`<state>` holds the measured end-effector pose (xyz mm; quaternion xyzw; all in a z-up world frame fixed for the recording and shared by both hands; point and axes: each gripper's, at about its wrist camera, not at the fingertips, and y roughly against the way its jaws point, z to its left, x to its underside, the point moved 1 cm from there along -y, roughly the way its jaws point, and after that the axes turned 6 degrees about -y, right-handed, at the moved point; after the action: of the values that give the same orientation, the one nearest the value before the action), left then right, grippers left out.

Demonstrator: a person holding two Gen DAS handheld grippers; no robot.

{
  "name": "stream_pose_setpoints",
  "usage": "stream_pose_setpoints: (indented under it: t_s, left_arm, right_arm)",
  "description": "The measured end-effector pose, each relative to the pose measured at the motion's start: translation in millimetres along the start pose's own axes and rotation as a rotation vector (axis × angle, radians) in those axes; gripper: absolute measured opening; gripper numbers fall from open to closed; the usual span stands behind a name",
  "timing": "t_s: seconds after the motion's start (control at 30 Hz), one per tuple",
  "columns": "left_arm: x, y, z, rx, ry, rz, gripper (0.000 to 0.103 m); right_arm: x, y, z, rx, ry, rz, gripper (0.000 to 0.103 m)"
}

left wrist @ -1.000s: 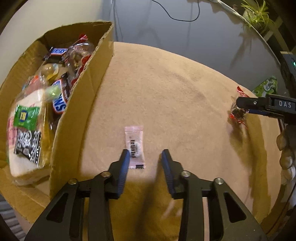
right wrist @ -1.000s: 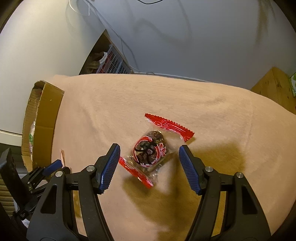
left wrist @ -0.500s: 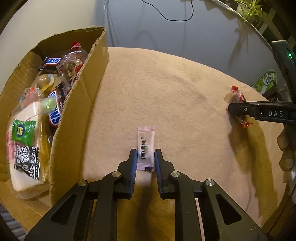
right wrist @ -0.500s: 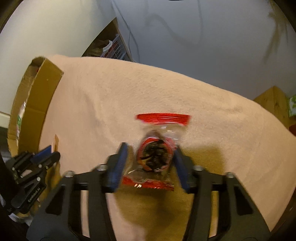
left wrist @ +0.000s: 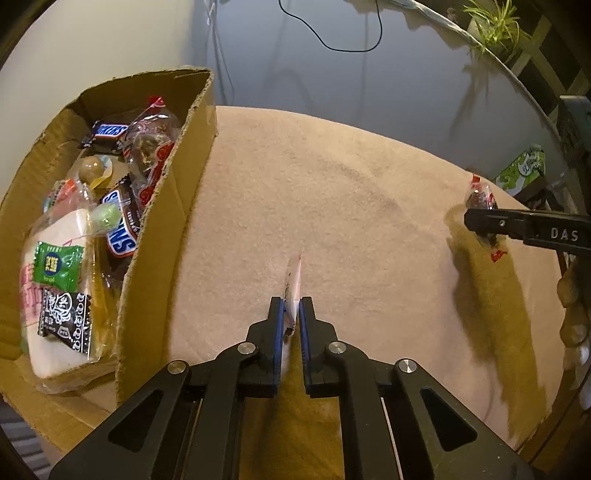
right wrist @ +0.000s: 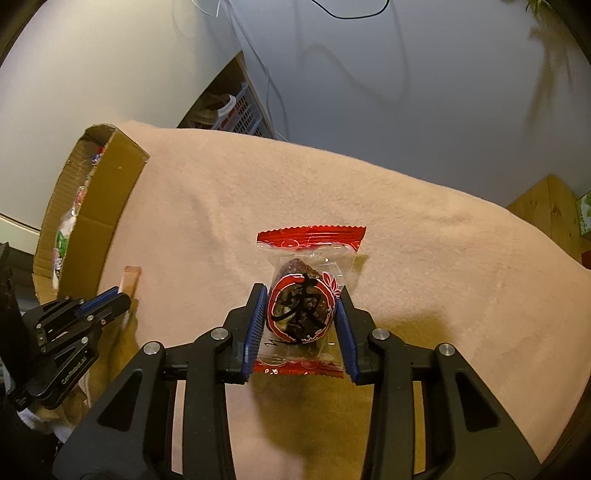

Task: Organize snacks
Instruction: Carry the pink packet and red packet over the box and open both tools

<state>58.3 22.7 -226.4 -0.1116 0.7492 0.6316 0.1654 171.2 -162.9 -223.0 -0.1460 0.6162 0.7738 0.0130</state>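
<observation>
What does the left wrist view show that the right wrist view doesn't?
Only the left wrist view shows inside the box: Snickers bars, a green candy and a plant behind. Only the right wrist view shows the red packet's face and a crate. Both show the cloth, both tongs, left on the pink sachet, right on the packet.

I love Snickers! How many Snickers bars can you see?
2, both in the cardboard box: one Snickers bar at the back, another near the middle. More may be hidden underneath.

Red-edged clear wrapper (right wrist: 308,295) with black script, pale pink—perhaps white—packet (left wrist: 294,284), tan cloth (left wrist: 332,192).
</observation>
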Motion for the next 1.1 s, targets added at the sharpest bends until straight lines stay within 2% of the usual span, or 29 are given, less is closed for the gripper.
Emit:
stream_pose_setpoints:
  t_s: [0.13, 0.2, 0.27, 0.33, 0.4, 0.47, 0.6, 0.8, 1.1]
  left_arm:
    - [-8, 6, -7, -0.015, -0.023, -0.014, 0.007]
    - [-7, 4, -10, -0.012, -0.038, 0.012, 0.007]
    - [-11, -2, -9, -0.006, -0.031, 0.039, 0.018]
    - [-13, -7, -12, -0.005, -0.033, 0.055, 0.022]
    - [-14, -9, -14, -0.012, -0.048, 0.044, 0.022]
    - [-15, -11, -15, -0.019, -0.057, 0.030, 0.018]
    - [-16, -8, -15, 0.005, -0.033, 0.016, 0.017]
    - [-13, 18, -2, 0.032, -0.002, -0.022, 0.017]
    - [-17, 68, 35, -0.001, 0.006, -0.103, 0.017]
  right_arm:
    - [4, 12, -1, -0.012, 0.002, -0.014, 0.038]
    - [3, 14, 0, -0.013, 0.007, -0.018, 0.038]
    - [4, 18, 1, -0.014, 0.008, -0.023, 0.038]
    - [4, 19, 4, -0.016, 0.010, -0.027, 0.038]
    - [4, 21, 6, -0.017, 0.013, -0.031, 0.038]
    - [5, 24, 8, -0.018, 0.018, -0.037, 0.038]
    - [3, 26, 12, -0.019, 0.025, -0.045, 0.038]
    - [3, 31, 11, -0.023, 0.028, -0.056, 0.038]
    - [-5, 46, 30, -0.057, 0.075, -0.074, 0.038]
